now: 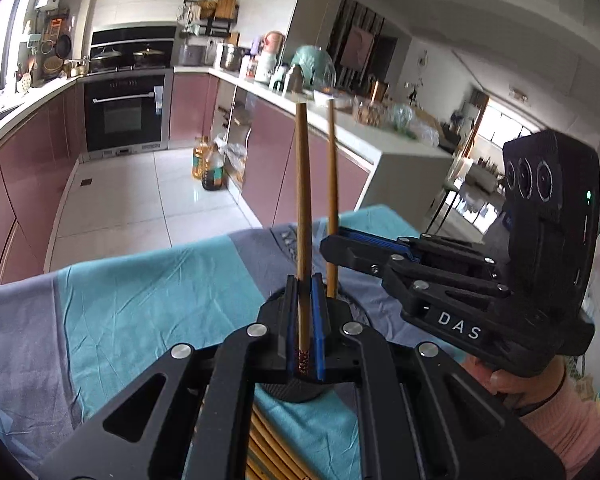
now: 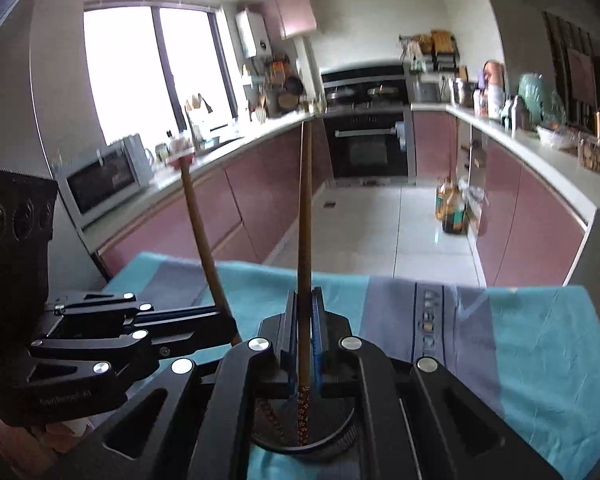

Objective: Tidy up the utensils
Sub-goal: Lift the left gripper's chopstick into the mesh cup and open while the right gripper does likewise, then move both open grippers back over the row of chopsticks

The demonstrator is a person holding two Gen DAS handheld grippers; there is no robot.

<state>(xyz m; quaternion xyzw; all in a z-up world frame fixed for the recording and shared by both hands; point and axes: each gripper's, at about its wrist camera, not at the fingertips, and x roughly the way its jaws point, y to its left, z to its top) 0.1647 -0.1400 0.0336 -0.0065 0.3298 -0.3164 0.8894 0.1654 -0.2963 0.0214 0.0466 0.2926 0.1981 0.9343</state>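
My left gripper [image 1: 303,280] is shut on a brown wooden chopstick [image 1: 302,208] that stands upright over a round black holder [image 1: 296,392] on the blue-and-grey cloth. My right gripper [image 2: 305,294] is shut on a second chopstick [image 2: 305,220], also upright, its patterned end down in the same black holder [image 2: 340,436]. Each gripper shows in the other's view: the right one [image 1: 328,246] comes in from the right, the left one [image 2: 230,322] from the left. More chopsticks [image 1: 268,452] lie on the cloth under my left gripper.
The table [image 1: 120,300] carries a wrinkled teal and grey cloth. Beyond its far edge is tiled kitchen floor with oil bottles [image 1: 210,168], pink cabinets, an oven [image 1: 126,116] and cluttered counters. A microwave [image 2: 108,178] stands on the left counter.
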